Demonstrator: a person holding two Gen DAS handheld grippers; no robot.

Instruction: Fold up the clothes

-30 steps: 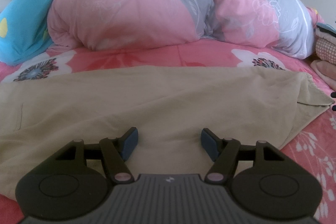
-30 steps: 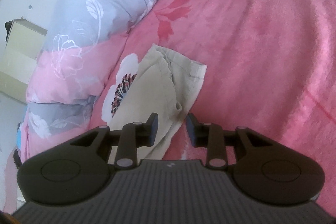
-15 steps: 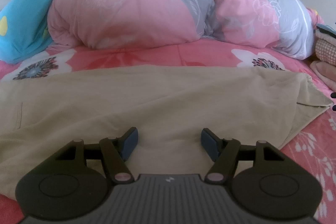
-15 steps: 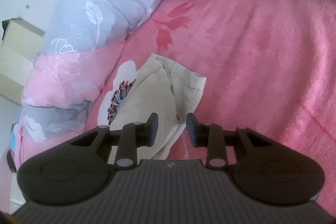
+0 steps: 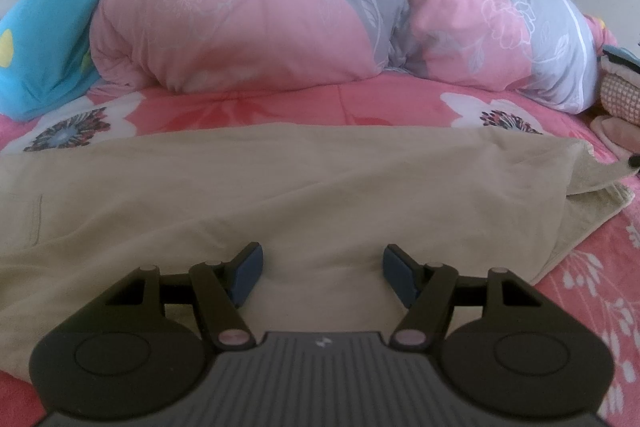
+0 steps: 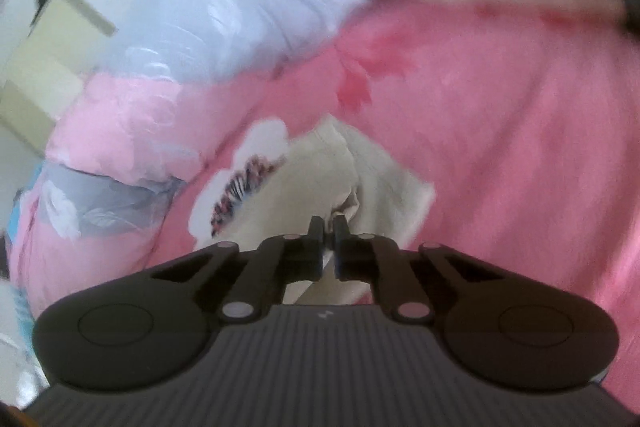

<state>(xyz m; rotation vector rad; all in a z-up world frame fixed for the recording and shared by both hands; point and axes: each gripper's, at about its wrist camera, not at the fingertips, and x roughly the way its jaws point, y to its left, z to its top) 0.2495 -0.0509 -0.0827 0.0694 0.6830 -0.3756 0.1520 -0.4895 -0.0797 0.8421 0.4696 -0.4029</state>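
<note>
1. The beige trousers [image 5: 248, 195] lie spread across the bed [image 5: 256, 107].
2. My right tongs [image 6: 328, 227] have just closed, pinching the trousers' end; the left tongs [image 5: 320, 267] gape wide over the middle.
3. Next, I reckon: carry that end over.

Both wrist views low, close; shared trousers [image 5: 280, 187]

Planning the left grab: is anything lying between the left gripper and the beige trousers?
Nothing visible. The left gripper hangs open directly over the trousers, with only bare beige cloth between its fingers.
</note>
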